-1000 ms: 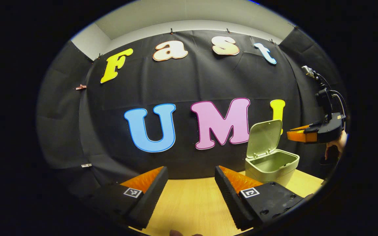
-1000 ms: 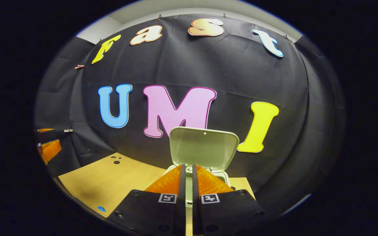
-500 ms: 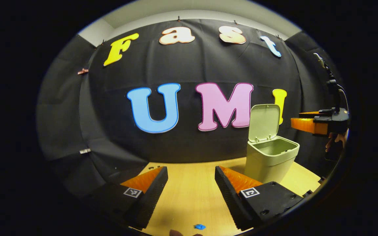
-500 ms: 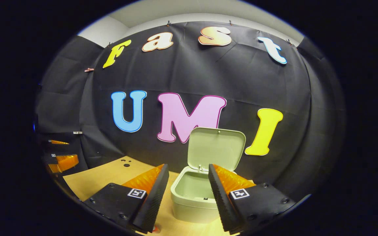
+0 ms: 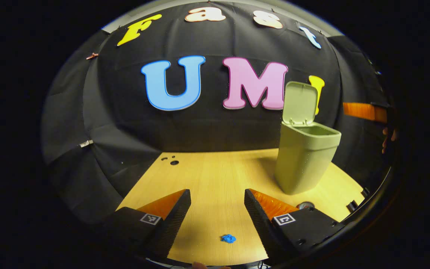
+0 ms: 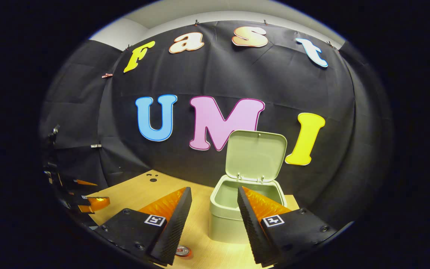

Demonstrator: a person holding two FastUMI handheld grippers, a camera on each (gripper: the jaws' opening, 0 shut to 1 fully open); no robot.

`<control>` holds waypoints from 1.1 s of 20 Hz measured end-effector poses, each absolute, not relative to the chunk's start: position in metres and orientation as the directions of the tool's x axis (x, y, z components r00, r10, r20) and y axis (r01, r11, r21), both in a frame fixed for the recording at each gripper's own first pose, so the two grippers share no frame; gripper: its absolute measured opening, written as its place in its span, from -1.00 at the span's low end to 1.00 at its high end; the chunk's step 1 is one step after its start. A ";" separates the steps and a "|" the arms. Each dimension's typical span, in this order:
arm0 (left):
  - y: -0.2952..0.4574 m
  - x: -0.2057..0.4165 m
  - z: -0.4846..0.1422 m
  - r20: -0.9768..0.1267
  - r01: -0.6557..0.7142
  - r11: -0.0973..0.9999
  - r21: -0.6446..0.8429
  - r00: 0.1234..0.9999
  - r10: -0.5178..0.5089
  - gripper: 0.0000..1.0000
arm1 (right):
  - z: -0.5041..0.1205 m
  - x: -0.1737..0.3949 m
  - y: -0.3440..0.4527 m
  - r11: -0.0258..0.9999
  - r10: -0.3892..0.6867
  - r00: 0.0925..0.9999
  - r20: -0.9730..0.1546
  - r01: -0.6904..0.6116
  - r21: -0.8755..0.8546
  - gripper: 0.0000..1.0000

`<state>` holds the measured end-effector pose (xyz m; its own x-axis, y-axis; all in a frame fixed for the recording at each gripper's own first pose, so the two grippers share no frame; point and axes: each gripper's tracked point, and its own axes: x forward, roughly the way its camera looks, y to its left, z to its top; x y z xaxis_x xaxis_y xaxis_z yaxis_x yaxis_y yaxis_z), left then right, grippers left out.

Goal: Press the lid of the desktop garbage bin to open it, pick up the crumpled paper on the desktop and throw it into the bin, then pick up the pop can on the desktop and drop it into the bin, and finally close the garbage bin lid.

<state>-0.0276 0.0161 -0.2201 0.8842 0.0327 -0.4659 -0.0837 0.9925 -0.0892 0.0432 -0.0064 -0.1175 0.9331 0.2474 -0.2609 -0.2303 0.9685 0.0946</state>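
Observation:
A pale green desktop bin (image 5: 304, 160) stands on the wooden table at the right, its lid (image 5: 300, 101) swung upright. Between my left gripper's (image 5: 217, 201) open, empty fingers a small blue crumpled paper (image 5: 228, 238) lies on the table close by. The pop can's top (image 5: 305, 205) peeks out beside the bin's base. In the right gripper view the bin (image 6: 222, 224) sits just ahead with its lid (image 6: 256, 155) up. My right gripper (image 6: 214, 198) hovers open and empty in front of its rim. The pop can (image 6: 182, 251) stands below its left finger.
The wooden table (image 5: 207, 175) has small holes (image 5: 170, 160) near its back left corner. The other gripper (image 5: 364, 111) and a hand (image 5: 388, 134) show at the far right edge. The left gripper (image 6: 88, 201) shows low at far left.
My right gripper went from shut to open and drew back from the bin. My left gripper tipped down toward the table, bringing the blue paper and the can into view.

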 end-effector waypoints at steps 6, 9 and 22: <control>-0.011 -0.045 -0.301 -0.577 -0.037 0.994 -0.102 0.816 -0.028 0.87 | -0.115 0.026 -0.014 0.971 0.239 0.932 -0.272 -0.222 0.091 0.57; -0.018 -0.046 -0.326 -0.625 -0.039 0.994 -0.105 0.780 -0.036 0.87 | -0.118 0.022 -0.022 0.974 0.227 0.930 -0.290 -0.208 0.093 0.58; -0.038 -0.055 -0.416 -0.775 -0.040 0.993 -0.112 0.629 -0.062 0.72 | -0.129 0.007 -0.046 0.979 0.203 0.916 -0.347 -0.183 0.089 0.58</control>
<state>-0.0549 -0.0378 -0.4155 0.6292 -0.0621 -0.7748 -0.0399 0.9929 -0.1119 0.0074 -0.0460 -0.1294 0.9157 0.2026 -0.3472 -0.1829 0.9791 0.0889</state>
